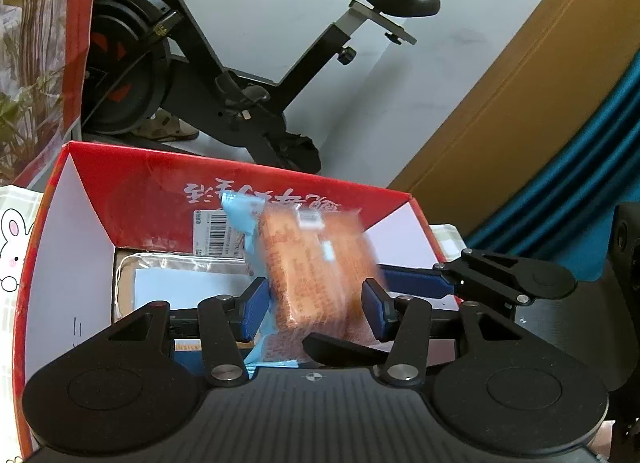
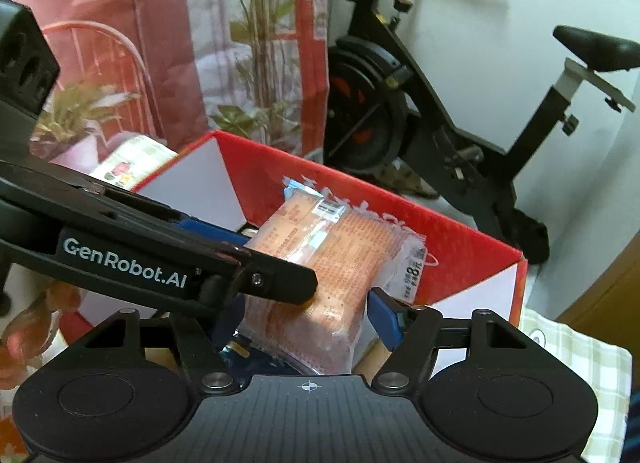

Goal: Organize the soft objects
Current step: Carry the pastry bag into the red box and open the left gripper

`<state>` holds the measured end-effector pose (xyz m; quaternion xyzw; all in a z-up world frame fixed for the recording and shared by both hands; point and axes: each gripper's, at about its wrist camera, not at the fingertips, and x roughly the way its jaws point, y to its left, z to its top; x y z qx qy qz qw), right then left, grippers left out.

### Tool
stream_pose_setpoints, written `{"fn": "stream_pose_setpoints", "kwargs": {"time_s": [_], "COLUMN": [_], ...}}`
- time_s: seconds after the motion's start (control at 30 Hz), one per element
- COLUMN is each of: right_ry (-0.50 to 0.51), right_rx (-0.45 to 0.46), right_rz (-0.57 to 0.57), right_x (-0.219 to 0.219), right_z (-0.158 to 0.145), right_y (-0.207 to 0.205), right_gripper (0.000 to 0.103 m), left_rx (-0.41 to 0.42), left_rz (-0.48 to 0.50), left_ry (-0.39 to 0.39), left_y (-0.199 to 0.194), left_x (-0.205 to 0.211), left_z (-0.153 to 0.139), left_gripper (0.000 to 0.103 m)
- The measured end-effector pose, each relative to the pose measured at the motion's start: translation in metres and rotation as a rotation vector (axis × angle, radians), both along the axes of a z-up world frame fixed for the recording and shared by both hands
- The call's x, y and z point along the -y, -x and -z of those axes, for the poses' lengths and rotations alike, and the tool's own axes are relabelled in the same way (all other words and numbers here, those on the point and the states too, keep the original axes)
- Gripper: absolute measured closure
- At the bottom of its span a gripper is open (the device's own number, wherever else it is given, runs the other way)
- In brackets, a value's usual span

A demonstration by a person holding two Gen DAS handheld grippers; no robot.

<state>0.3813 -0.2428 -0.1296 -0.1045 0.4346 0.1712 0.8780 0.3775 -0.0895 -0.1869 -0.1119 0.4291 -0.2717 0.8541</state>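
A: Left wrist view. The bread packet (image 1: 316,275), orange loaf in clear film with a pale blue end, stands tilted over the open red box (image 1: 240,199); its blue end leans toward 11 o'clock. My reading: it hangs above the opening because it is meant to go down inside, onto the paper-wrapped parcels (image 1: 180,275) already on the box floor

B: And the left gripper (image 1: 316,303)?

A: Spread. One blue pad at 9 o'clock of the packet, the other at 3 o'clock, each with a small gap; neither pad clearly presses the film. The packet is blurred, so contact is uncertain. The right gripper's finger (image 1: 416,283) reaches in from 3 o'clock

B: Right wrist view?

A: Same packet (image 2: 336,263), lying between the right gripper (image 2: 308,315) fingers. The pad at 3 o'clock stands just off the wrapper; the one at 9 o'clock is hidden behind the left gripper's black arm (image 2: 160,263), whose tip rests on the packet's near corner. Whether the right fingers grip, I cannot tell

B: Background?

A: An exercise bike (image 2: 460,103) beyond the box at 12 o'clock
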Motion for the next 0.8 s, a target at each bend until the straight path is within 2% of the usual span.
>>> {"fn": "stream_pose_setpoints", "kwargs": {"time_s": [0.17, 0.33, 0.8], "right_ry": [0.006, 0.003, 0.006], "right_rx": [-0.024, -0.011, 0.056], "right_rz": [0.033, 0.032, 0.022], "right_x": [0.0, 0.001, -0.017], "right_z": [0.006, -0.003, -0.044], "right_y": [0.0, 0.012, 0.079], "right_gripper": [0.045, 0.046, 0.046], "left_rx": [0.027, 0.076, 0.173], "left_rz": [-0.003, -0.01, -0.061], "left_ry": [-0.056, -0.098, -0.169], "left_y": [0.001, 0.012, 0.083], "left_x": [0.0, -0.007, -0.039], "left_z": [-0.003, -0.013, -0.053], "left_gripper": [0.051, 0.051, 0.051]}}
